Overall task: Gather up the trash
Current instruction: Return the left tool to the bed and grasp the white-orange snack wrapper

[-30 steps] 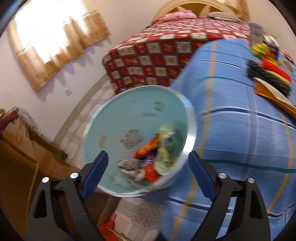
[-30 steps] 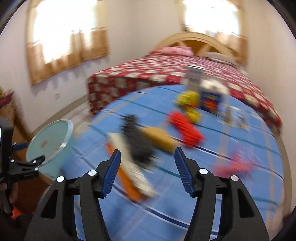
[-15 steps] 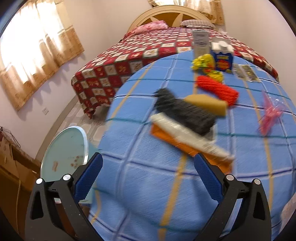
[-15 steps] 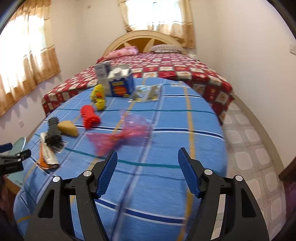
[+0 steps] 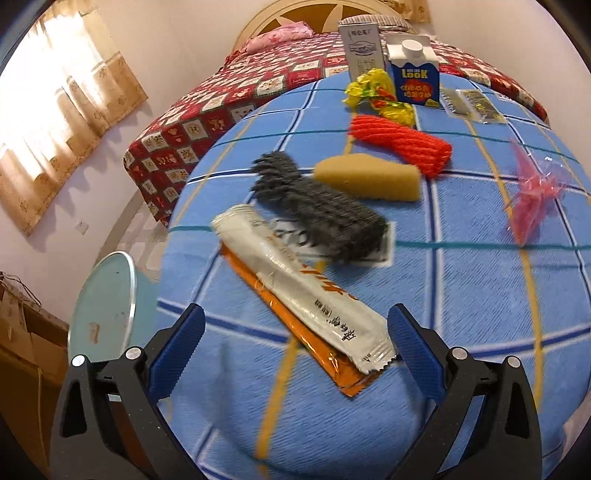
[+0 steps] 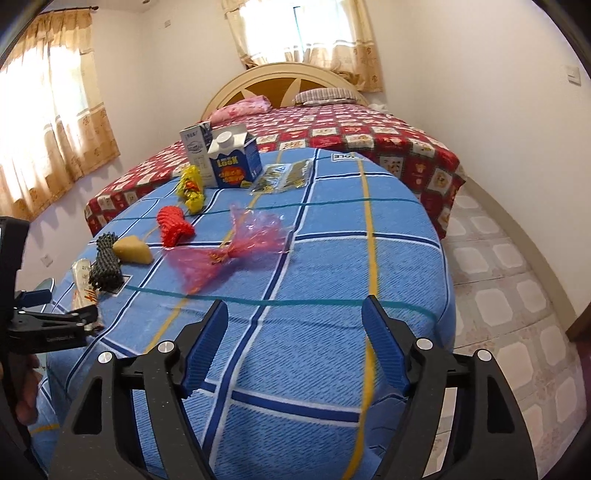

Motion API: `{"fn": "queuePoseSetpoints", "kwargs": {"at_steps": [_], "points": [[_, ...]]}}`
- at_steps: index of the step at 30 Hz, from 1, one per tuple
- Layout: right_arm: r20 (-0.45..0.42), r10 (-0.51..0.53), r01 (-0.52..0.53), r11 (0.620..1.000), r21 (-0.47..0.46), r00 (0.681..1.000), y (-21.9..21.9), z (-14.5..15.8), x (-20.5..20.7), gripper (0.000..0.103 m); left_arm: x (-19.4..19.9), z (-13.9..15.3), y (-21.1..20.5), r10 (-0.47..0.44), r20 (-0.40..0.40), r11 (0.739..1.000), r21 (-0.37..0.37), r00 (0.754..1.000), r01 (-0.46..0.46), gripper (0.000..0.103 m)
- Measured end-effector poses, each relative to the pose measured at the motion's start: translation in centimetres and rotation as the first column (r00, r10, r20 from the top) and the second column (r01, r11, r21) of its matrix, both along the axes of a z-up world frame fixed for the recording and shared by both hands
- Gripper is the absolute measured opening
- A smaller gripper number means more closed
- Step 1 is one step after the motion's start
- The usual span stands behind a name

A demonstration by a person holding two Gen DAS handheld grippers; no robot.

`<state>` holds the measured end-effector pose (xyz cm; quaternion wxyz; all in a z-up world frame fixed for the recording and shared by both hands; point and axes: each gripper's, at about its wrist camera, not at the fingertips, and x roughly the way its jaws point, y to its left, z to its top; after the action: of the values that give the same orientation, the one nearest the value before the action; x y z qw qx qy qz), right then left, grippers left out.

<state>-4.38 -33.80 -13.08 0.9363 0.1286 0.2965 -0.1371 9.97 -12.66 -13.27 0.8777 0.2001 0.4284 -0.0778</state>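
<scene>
- Daylight pours through curtained windows: one window [image 5: 55, 122] far left of the left gripper's fingers [image 5: 177, 343], another window [image 6: 303, 26] high beyond the right gripper's fingers [image 6: 207, 343]; both blow out to white glare.
- The room is bright and evenly lit; scalloped curtain shadows fall on the wall [image 5: 92, 206] below the left window.
- Fisheye bending curves the blue tablecloth [image 6: 332, 258] and floor; dark vignette at the corners.
- Slight motion blur softens the grey mesh bundle [image 5: 321, 210] just ahead of the left fingers; the fingers themselves stay sharp.
</scene>
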Motion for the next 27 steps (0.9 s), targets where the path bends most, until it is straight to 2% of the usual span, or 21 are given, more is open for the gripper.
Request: {"fn": "queuePoseSetpoints", "kwargs": {"at_steps": [4, 8, 10, 12, 14, 16, 17, 20, 23, 27], "points": [[-0.010, 0.017, -0.017, 1.000, -0.001, 1.000, 0.9, -0.4, 0.3, 0.075, 0.1, 0.3, 2.4, -0.011, 0.005, 1.000, -0.019, 1.000, 0.011, 0.097], [-0.020, 0.035, -0.035, 0.999, -0.006, 0.999, 1.8, -0.8, 0.6, 0.076, 0.7, 0.4, 3.1, -0.011, 0.006, 0.999, -0.042, 1.000, 0.011, 0.096], [-0.022, 0.041, -0.041, 0.999, -0.016, 0.999, 2.2, -0.8, 0.6, 0.076, 1.0, 0.3, 2.9, -0.013, -0.003, 0.998, -0.056, 1.000, 0.013, 0.090], [-0.023, 0.040, -0.041, 0.999, -0.018, 0.999, 2.2, -0.9, 0.6, 0.076, 1.4, -0.1, 2.7, -0.028, -0.054, 0.995, -0.102, 0.998, 0.023, 0.072], [-0.024, 0.037, -0.037, 0.999, -0.017, 0.999, 2.2, -1.0, 0.6, 0.076, 1.4, -0.7, 2.2, -0.047, -0.082, 0.992, -0.122, 0.995, 0.037, 0.066], [-0.026, 0.033, -0.033, 0.999, -0.012, 0.999, 2.1, -1.1, 0.7, 0.076, 1.3, -0.8, 1.9, -0.054, -0.071, 0.990, -0.131, 0.996, 0.044, 0.054], [-0.026, 0.032, -0.033, 0.999, -0.011, 0.999, 2.2, -1.2, 0.7, 0.076, 1.3, -0.8, 1.8, -0.060, -0.064, 0.990, -0.128, 0.996, 0.052, 0.041], [-0.018, 0.029, -0.030, 1.000, -0.009, 0.999, 2.1, -1.1, 0.6, 0.076, 1.1, -0.2, 2.2, -0.081, -0.065, 0.987, -0.144, 0.995, 0.071, 0.024], [-0.015, 0.032, -0.032, 0.999, -0.004, 0.999, 2.1, -1.1, 0.6, 0.076, 0.6, 0.8, 3.3, -0.083, -0.027, 0.989, -0.124, 0.996, 0.079, 0.019], [-0.019, 0.024, -0.024, 1.000, 0.004, 1.000, 1.8, -0.8, 0.9, 0.076, 0.3, 1.9, 5.4, -0.074, 0.011, 0.991, -0.111, 0.997, 0.075, 0.018]]}}
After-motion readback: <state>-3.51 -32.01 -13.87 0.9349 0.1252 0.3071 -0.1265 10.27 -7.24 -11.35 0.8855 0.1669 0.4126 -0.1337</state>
